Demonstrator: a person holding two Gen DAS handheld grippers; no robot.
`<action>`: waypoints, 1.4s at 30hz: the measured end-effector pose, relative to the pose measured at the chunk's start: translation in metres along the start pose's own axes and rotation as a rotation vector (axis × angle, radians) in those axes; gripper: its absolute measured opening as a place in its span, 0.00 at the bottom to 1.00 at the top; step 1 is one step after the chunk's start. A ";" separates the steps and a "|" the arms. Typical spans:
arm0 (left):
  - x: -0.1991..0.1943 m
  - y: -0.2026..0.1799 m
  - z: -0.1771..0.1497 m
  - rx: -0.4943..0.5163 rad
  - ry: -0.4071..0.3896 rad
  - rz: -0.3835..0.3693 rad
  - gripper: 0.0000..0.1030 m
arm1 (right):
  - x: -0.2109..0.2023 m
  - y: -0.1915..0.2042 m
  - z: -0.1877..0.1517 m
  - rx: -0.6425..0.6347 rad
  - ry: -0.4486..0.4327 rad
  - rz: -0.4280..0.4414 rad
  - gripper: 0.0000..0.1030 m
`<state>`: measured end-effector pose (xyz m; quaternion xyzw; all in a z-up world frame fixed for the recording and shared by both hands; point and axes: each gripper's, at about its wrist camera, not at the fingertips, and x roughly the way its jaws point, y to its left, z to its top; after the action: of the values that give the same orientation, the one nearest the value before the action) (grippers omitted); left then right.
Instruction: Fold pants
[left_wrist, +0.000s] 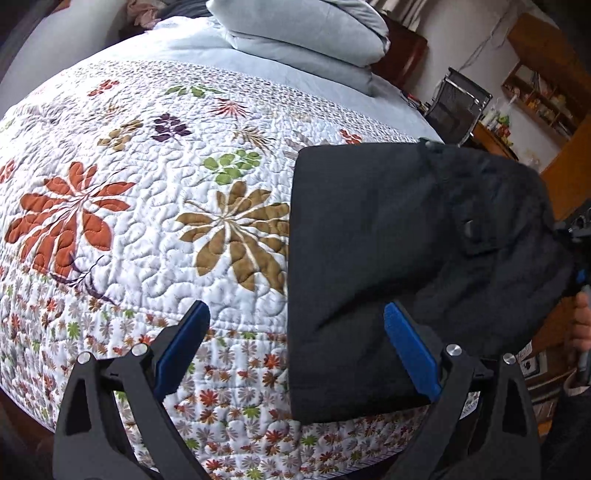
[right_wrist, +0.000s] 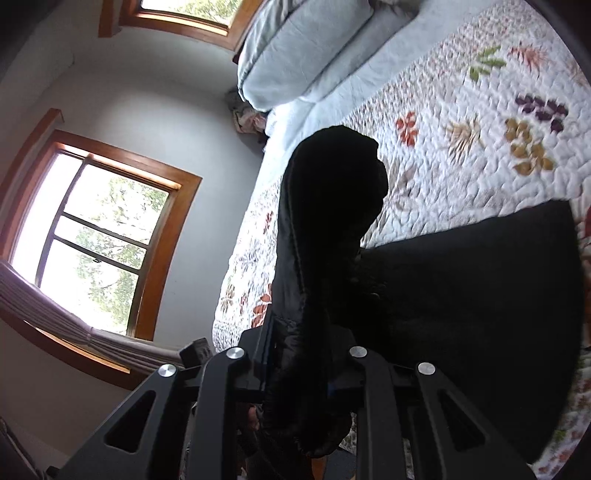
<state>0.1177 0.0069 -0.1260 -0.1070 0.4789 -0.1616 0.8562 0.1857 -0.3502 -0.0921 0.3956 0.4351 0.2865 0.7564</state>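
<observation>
Pants (left_wrist: 388, 266): laid on quilt (left_wrist: 147, 221), near its edge; one end raised for folding over. Right gripper (right_wrist: 306, 369): clamped on that end. Left gripper (left_wrist: 295, 343): held wide, nothing gripped.

- The flowery quilt (left_wrist: 147, 221) is lying bare to the left of the black pants (left_wrist: 388, 258).
- Big blue pillows (left_wrist: 303, 33) are blocking the far end.
- A wall (right_wrist: 147, 122) is standing just beside the bed.

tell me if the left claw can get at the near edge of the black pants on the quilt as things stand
Probably yes: the left claw hovers open beside the black fabric pants on the floral quilt, with nothing lying between.
</observation>
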 end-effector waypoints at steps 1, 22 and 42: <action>0.001 -0.002 0.000 0.005 0.001 -0.002 0.92 | -0.009 0.000 0.000 -0.002 -0.011 -0.008 0.20; 0.016 -0.047 0.004 0.122 0.032 0.024 0.92 | -0.050 -0.087 -0.018 0.131 -0.054 -0.047 0.20; 0.031 -0.037 0.005 0.107 0.075 0.053 0.95 | -0.038 -0.149 -0.039 0.259 -0.034 -0.079 0.36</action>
<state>0.1303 -0.0383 -0.1352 -0.0420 0.5039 -0.1680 0.8462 0.1473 -0.4437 -0.2140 0.4774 0.4708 0.1911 0.7169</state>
